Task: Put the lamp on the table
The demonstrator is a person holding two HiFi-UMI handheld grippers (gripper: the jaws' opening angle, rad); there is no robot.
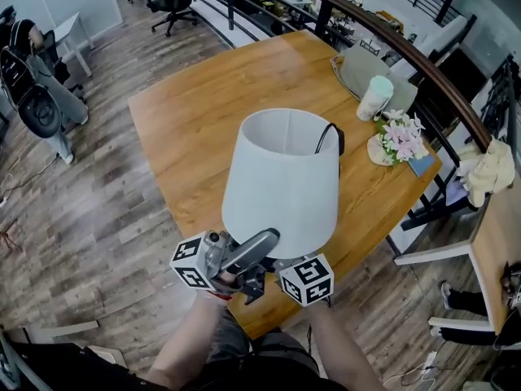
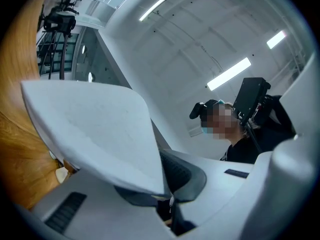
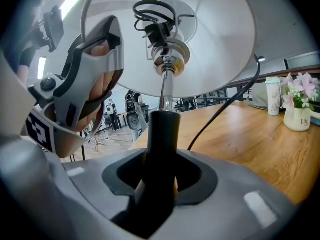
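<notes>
A lamp with a white conical shade (image 1: pixel 285 182) hangs in the air over the near edge of the wooden table (image 1: pixel 203 112). Its black cord (image 1: pixel 330 134) trails down behind the shade. In the right gripper view my right gripper (image 3: pixel 160 179) is shut on the lamp's black stem (image 3: pixel 164 129), under the chrome socket and the inside of the shade (image 3: pixel 210 39). My left gripper (image 2: pixel 167 184) is shut on the shade's lower rim (image 2: pixel 100 134). In the head view both grippers sit close together below the shade, the left gripper (image 1: pixel 236 267) beside the right gripper (image 1: pixel 305 279).
At the table's far right stand a pale green cup (image 1: pixel 375 98), a vase of pink flowers (image 1: pixel 400 139) and a grey cushion (image 1: pixel 366 68). A dark railing (image 1: pixel 423 63) runs behind them. Office chairs (image 1: pixel 37 96) stand at the left, and a second table (image 1: pixel 496 243) at the right.
</notes>
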